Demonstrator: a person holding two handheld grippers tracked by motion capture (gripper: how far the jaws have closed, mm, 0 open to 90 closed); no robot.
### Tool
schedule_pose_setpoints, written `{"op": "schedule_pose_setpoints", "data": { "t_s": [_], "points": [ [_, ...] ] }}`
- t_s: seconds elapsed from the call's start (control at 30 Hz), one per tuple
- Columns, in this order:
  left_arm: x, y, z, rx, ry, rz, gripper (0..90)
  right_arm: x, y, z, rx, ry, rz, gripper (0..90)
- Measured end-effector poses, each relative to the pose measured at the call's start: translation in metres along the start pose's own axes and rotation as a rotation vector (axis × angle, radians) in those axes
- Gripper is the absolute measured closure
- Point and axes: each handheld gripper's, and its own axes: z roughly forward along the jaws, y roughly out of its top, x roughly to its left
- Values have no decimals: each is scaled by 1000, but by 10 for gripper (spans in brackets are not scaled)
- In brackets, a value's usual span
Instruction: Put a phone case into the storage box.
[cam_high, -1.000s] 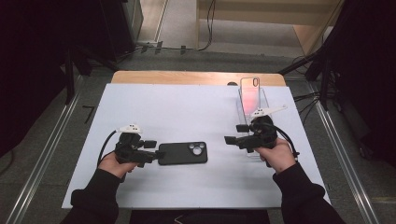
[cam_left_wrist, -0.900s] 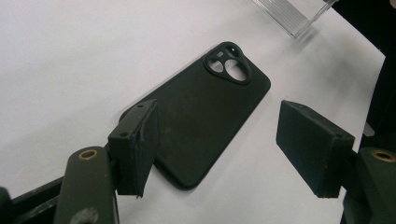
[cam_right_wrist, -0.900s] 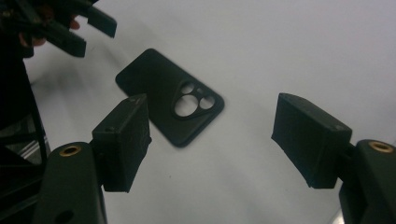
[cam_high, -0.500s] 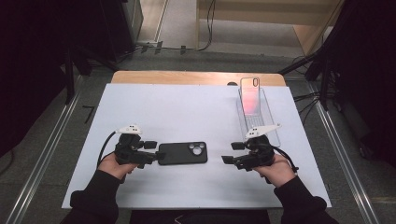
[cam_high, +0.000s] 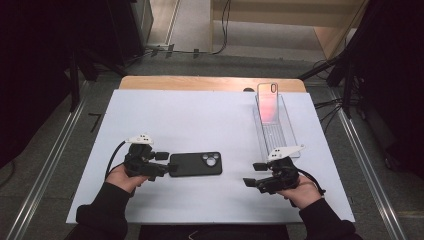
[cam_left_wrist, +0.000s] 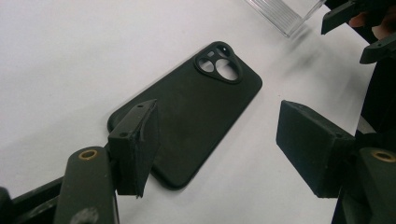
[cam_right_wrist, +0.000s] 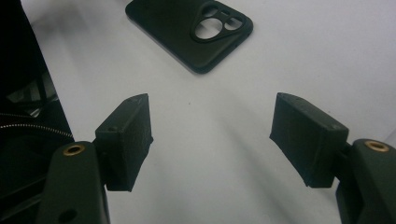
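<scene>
Black matte phone case (cam_high: 195, 164), camera-cutout up

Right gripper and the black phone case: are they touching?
Apart. In the right gripper view, bare white table lies between the open right gripper and the black phone case.

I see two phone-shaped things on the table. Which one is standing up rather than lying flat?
The pinkish phone at the far end of the clear tray stands propped up. The black phone case lies flat on the white tabletop by the left gripper.

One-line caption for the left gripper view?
Open left gripper poised over the near end of a black phone case lying on the white table.
</scene>
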Motion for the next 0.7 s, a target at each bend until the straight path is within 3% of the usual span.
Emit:
{"op": "schedule_pose_setpoints", "data": {
  "t_s": [0.1, 0.23, 0.37, 0.5, 0.7],
  "points": [
    [2, 4, 2, 7, 1, -8, 239, -1, 0, 0, 5, -6, -1, 271],
    [7, 13, 5, -1, 15, -21, 239, -4, 0, 1, 0, -4, 0, 271],
    [16, 22, 10, 3, 23, -63, 240, -4, -1, -1, 4, -13, 4, 271],
    [22, 29, 18, 28, 51, -54, 263, -5, -1, -1, 9, -8, 12, 270],
    [36, 41, 27, 23, 94, -60, 335, -4, -1, 1, 14, 0, 3, 270]
  ]
}}
